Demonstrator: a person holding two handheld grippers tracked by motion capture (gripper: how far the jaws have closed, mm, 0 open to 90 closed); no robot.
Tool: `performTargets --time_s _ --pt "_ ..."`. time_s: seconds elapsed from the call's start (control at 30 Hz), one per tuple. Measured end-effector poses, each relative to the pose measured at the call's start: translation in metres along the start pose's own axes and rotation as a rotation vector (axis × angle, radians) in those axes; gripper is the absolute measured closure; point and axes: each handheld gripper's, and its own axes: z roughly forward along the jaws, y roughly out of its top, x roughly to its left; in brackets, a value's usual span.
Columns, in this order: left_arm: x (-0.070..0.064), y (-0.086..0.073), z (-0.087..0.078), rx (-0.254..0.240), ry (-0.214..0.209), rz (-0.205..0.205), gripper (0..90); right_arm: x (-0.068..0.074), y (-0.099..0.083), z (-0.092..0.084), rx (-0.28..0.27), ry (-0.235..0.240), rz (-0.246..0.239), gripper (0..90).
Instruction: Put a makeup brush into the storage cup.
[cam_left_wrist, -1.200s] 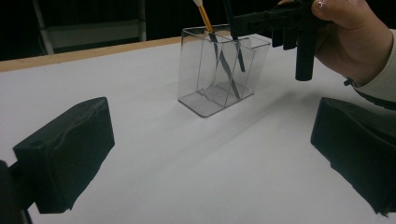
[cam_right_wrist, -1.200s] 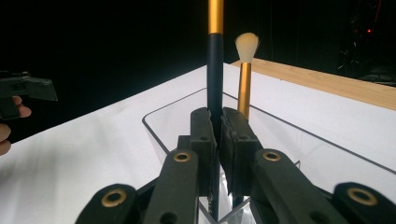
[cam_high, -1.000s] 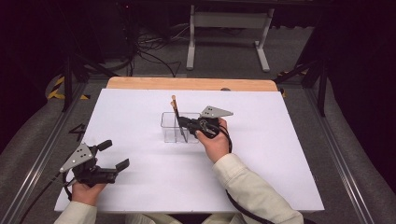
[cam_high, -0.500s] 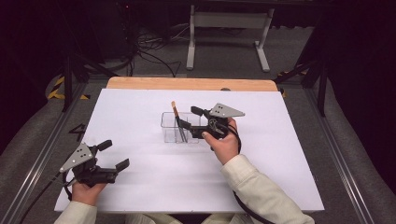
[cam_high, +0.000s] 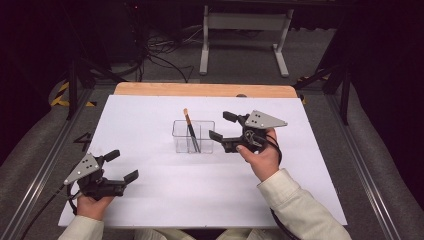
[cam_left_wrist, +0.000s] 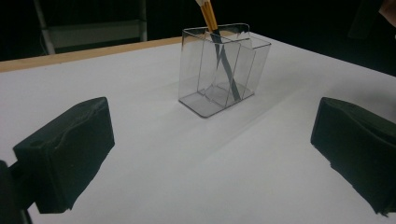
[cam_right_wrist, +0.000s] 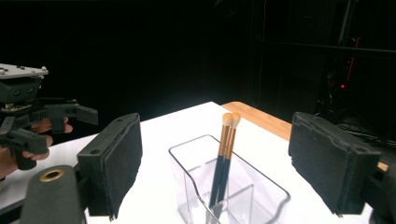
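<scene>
Now we see the two orange-tipped, dark-handled makeup brushes (cam_right_wrist: 224, 154) leaning inside the clear plastic divided organiser box (cam_high: 194, 136) mid-worktop (cam_high: 150, 115). Our right hand-held gripper (cam_high: 223, 130), a second ago at the brushes, has drawn back just beside the box, jaws apart and empty; we judge them delivered. Our left hand-held gripper (cam_high: 121, 165) rests open, well apart.

no readable text, labels or numbers anywhere.
</scene>
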Motion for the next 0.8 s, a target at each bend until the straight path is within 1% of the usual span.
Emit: performTargets --time_s 0.07,0.1,0.17,0.33,0.4,0.63,0.73,0.8 --pt "0.0 0.0 0.0 -0.001 0.0 0.0 0.2 -0.002 0.001 -0.009 0.011 -0.008 -0.011 17.9" --pt "0.0 0.0 0.0 -0.001 0.0 -0.001 0.2 -0.004 0.001 -0.012 0.017 -0.009 -0.007 17.5" --pt "0.0 0.0 0.0 -0.001 0.001 -0.001 0.2 -0.004 0.001 -0.015 0.022 -0.013 -0.008 17.2" --pt "0.0 0.0 0.0 0.001 0.0 0.004 0.2 -0.008 0.0 -0.032 0.059 -0.047 -0.027 16.0" --pt "0.0 0.0 0.0 0.002 0.001 0.002 0.2 -0.009 0.0 -0.039 0.076 -0.065 -0.027 15.9" --pt "0.0 0.0 0.0 0.0 0.002 0.001 0.2 -0.017 -0.003 -0.064 0.071 -0.098 -0.013 15.8" --pt "0.0 0.001 0.0 -0.001 0.003 0.001 0.2 -0.018 -0.004 -0.073 0.083 -0.111 -0.009 15.0" --pt "0.0 0.001 0.0 -0.001 0.004 0.0 0.2 -0.02 -0.005 -0.081 0.096 -0.125 -0.014 14.9"
